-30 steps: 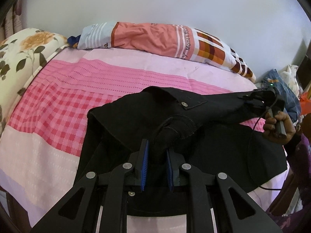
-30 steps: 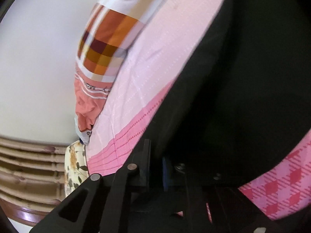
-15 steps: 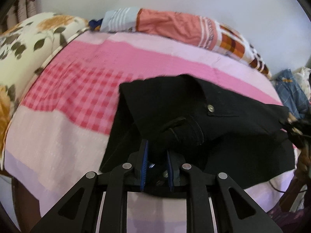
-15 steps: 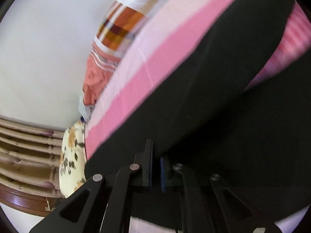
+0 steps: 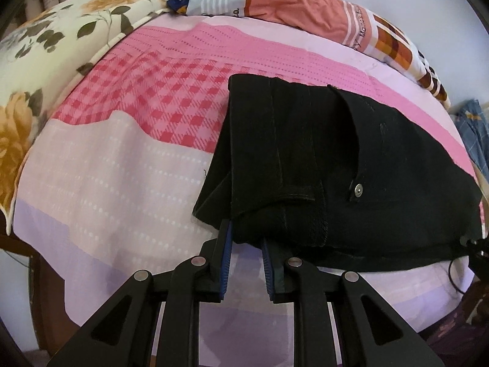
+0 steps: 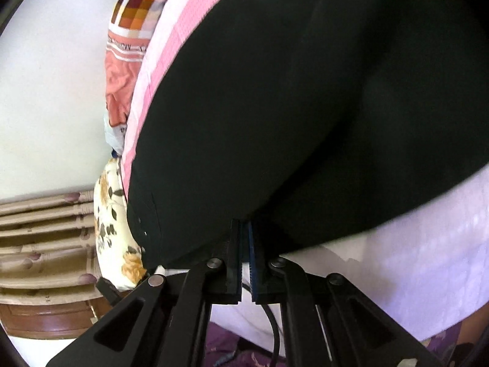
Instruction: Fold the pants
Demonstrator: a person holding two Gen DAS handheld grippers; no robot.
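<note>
Both grippers — left gripper [image 5: 246, 238], right gripper [image 6: 244, 238] — pinch pants [image 5: 351, 165].

Right two-finger black gripper w/ blue pads [image 6: 244, 235] clamped nearly closed on edge of black fabric pants [image 6: 305, 107]; cloth bulges just ahead, fills most of view. Pink-and-white striped bedsheet [image 6: 159, 61] left of pants. Orange checked pillow [image 6: 134, 6] far ahead-left, floral cream cushion [image 6: 113, 229] near left, beige slatted wooden headboard [image 6: 45, 229] beyond.

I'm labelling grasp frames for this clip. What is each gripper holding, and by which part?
Both grip the black pants. The left gripper pinches the folded near edge by the belt loop; the right gripper clamps a near fabric edge.
</note>
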